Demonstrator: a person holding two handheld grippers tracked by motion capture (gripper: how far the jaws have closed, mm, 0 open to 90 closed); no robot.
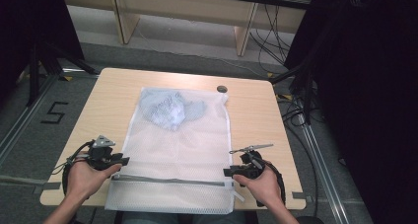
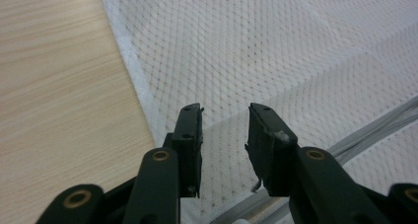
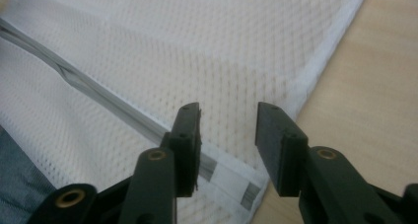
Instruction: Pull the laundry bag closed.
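White mesh laundry bag [image 1: 177, 155] lies flat on a wooden table [image 1: 251, 115], its near end overhanging the edge and cut off by the frame. Left gripper [image 1: 123, 161] and right gripper [image 1: 227, 172] hover at the bag's zipper [image 1: 167, 179] corners, jaws apart, gripping nothing. Farther back, a pale blue garment [image 1: 170, 108] shows blurred through the netting.

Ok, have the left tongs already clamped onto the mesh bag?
No, in the left gripper view the left tongs stand open above the mesh bag, with netting visible in the gap between the jaws.
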